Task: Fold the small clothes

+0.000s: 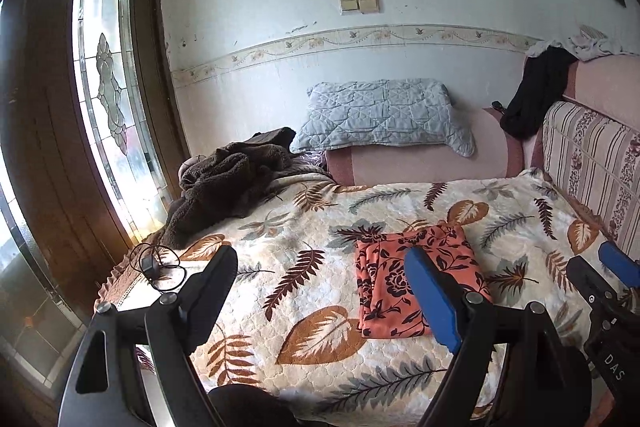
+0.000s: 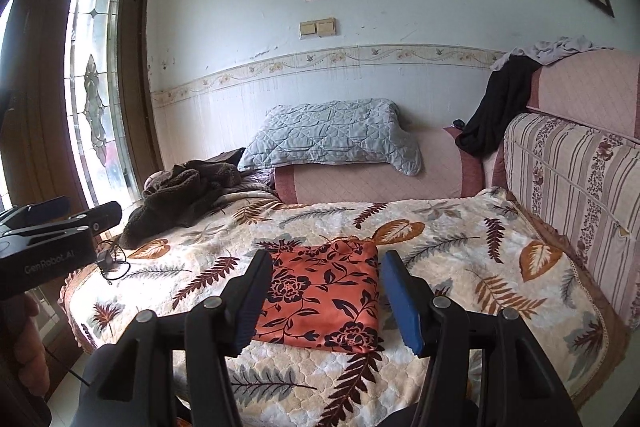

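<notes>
A folded orange cloth with dark flowers point(image 2: 324, 299) lies flat on the leaf-patterned blanket point(image 2: 460, 255). In the left wrist view the orange cloth point(image 1: 400, 287) sits right of centre, partly behind my blue right pad. My right gripper point(image 2: 327, 261) hovers above the cloth's near edge, jaws apart, pads not touching the fabric. My left gripper point(image 1: 322, 255) is held wide open over bare blanket to the left of the cloth, with nothing between its fingers. Each gripper shows in the other's view: the right gripper point(image 1: 598, 261) at the right edge, the left gripper point(image 2: 80, 213) at the left edge.
A brown fleece garment point(image 1: 224, 183) is heaped at the blanket's far left, and a charger with its cable point(image 1: 152, 263) lies at the left edge. Behind are a grey quilted pillow point(image 1: 380, 115), a black garment point(image 1: 536, 95) over the sofa back and a striped cushion point(image 1: 592, 163).
</notes>
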`<state>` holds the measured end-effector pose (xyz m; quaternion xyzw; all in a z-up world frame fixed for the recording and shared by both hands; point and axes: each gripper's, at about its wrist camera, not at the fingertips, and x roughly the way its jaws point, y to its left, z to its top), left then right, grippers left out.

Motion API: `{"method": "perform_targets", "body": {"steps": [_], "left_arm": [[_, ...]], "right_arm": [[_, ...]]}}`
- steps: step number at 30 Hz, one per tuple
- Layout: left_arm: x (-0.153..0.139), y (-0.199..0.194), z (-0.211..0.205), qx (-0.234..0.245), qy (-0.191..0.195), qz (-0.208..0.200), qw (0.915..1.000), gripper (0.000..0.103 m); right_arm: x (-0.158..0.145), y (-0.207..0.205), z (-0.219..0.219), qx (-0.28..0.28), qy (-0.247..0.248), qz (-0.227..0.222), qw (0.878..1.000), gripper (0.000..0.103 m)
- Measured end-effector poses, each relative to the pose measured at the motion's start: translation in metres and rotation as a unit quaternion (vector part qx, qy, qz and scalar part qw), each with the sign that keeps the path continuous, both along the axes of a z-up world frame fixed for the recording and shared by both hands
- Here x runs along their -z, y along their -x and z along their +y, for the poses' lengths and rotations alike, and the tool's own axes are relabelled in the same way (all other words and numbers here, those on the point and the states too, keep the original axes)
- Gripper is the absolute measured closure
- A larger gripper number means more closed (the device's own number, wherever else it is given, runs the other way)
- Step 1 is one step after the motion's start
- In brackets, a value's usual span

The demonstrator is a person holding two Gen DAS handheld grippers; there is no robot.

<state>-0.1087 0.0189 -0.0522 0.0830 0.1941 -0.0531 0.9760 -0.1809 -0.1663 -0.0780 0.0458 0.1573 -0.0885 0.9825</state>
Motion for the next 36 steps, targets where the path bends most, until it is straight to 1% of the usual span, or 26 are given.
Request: {"method": "perform_targets", "body": {"steps": [14,25,32,34,35,36], "left_arm": [[-0.015,0.016,0.007,-0.01,0.005,-0.023,0.9997,0.017],[-0.021,0.025,0.016,-0.018,0.015,-0.018,0.9996,0.017],[-0.023,0.027,0.016,-0.029,0.016,-0.024,0.9992,0.017],[-0.022,0.028,0.016,-0.032,0.015,-0.026,0.999,0.009],[-0.022,0.028,0.016,-0.035,0.015,-0.029,0.9989,0.002],[-0.022,0.029,0.016,-0.037,0.015,-0.034,0.9986,0.001]], "right_arm": [[-0.008,0.008,0.01,-0.01,0.004,-0.008,1.0,0.042],[-0.012,0.014,0.016,-0.019,0.005,-0.01,1.0,0.042],[-0.009,0.013,0.017,-0.026,0.006,-0.005,1.0,0.042],[-0.008,0.012,0.016,-0.027,0.0,-0.004,1.0,0.042],[-0.007,0.012,0.016,-0.027,-0.002,-0.003,1.0,0.042],[-0.006,0.011,0.016,-0.026,-0.003,-0.002,1.0,0.042]]}}
